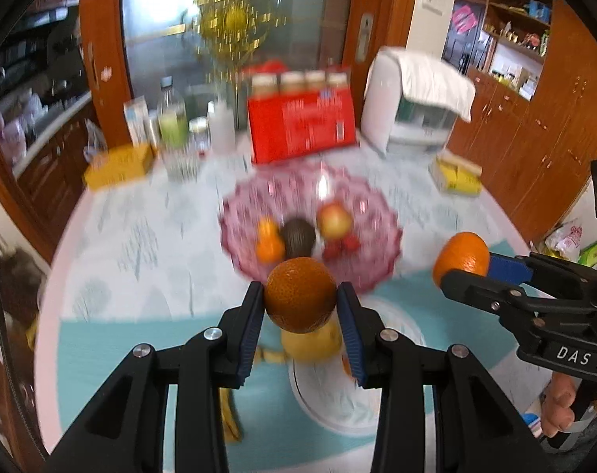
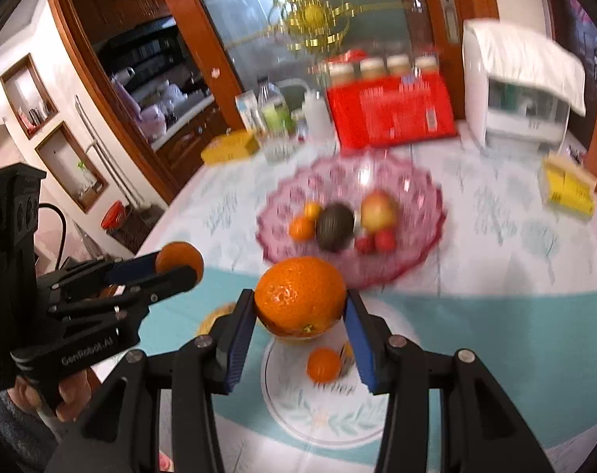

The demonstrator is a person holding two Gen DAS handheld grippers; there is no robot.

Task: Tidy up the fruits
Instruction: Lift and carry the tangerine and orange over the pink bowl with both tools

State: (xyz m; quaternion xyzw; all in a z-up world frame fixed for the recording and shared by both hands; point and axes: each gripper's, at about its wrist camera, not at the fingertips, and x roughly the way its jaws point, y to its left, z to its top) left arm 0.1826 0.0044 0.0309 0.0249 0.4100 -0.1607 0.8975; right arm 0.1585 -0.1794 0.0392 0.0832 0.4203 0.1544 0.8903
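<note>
The left gripper (image 1: 300, 299) clamped a dark orange (image 1: 300, 295); the right gripper (image 2: 300, 307) clamped a bright orange (image 2: 300, 295). Either fruit (round, smooth-skinned) might slip before reaching the pink bowl (image 1: 373, 205).

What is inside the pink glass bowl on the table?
The pink glass bowl holds an apple, a dark avocado, two small oranges and red berries. Anything beneath them is hidden.
</note>
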